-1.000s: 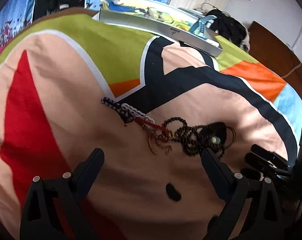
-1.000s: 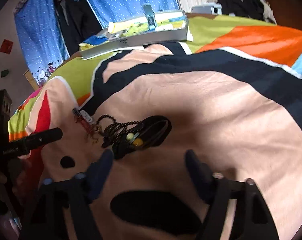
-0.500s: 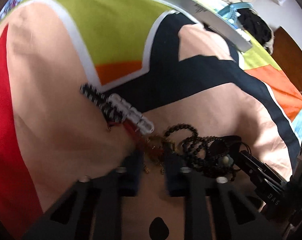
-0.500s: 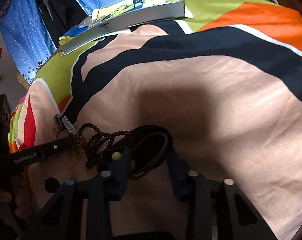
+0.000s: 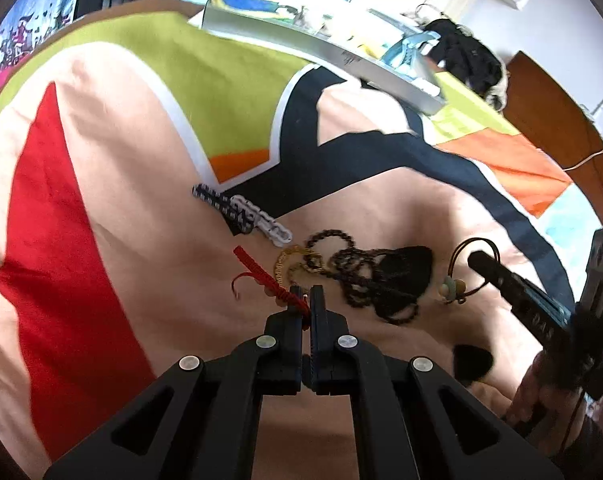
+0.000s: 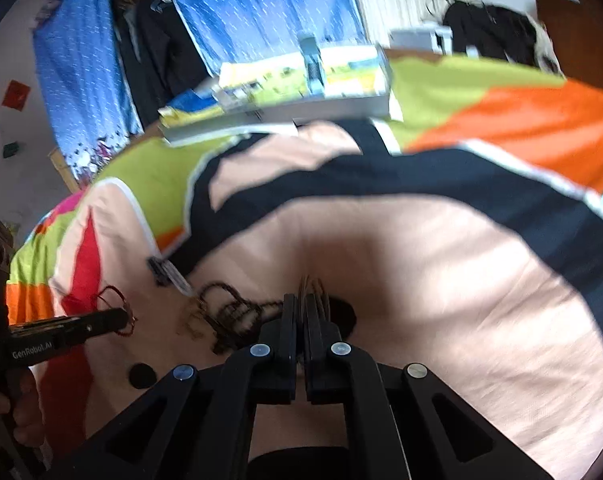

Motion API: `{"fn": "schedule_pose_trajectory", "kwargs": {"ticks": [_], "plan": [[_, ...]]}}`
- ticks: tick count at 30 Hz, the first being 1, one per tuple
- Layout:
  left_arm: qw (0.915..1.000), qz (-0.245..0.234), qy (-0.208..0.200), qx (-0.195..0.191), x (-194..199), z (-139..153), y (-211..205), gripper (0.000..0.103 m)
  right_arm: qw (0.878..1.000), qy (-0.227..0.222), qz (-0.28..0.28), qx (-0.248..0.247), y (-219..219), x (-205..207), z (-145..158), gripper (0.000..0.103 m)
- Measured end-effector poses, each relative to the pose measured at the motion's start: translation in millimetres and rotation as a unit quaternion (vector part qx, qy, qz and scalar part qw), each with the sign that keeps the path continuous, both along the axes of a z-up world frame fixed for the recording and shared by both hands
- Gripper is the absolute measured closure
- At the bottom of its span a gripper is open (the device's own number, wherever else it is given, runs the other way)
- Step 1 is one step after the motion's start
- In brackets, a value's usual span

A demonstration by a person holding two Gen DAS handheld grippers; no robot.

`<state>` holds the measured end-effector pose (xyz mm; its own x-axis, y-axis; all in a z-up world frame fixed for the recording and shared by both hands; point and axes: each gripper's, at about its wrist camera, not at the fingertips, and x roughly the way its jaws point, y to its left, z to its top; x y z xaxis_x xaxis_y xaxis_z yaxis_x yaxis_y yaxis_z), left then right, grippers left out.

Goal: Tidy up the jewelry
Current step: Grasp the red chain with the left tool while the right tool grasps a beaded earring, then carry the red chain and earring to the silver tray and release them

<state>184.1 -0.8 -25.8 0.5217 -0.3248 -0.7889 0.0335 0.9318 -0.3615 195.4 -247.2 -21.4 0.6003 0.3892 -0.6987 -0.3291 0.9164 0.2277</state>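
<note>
Now left claw (image 5: 305, 300) pinched shut on red cord bracelet (image 5: 261, 276), lifted just off bedspread (image 5: 121, 160); right claw (image 6: 300, 308) clamped on brown cord bracelet (image 5: 467, 270). Risk: thin cord slips out; black bead chain (image 5: 365, 276) and gold chain (image 5: 297, 264) alongside may snag, drag.

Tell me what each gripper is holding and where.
Left gripper pinches the red cord bracelet at its near end; right gripper grips the brown cord bracelet by its loop.
</note>
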Motion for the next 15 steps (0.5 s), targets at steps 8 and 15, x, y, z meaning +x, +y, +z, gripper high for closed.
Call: {"fn": "schedule_pose_trajectory", "kwargs": {"ticks": [8, 15], "plan": [[0.9985, -0.036, -0.040, 0.013, 42.0, 53.7, -9.5, 0.102, 0.997, -0.049, 0.056, 0.001, 23.0, 30.5, 61.9, 0.100], [0.9899, -0.046, -0.121, 0.058, 108.1, 109.7, 10.6, 0.102, 0.988, -0.091, 0.116, -0.034, 68.8, 97.9, 115.5, 0.100]]}}
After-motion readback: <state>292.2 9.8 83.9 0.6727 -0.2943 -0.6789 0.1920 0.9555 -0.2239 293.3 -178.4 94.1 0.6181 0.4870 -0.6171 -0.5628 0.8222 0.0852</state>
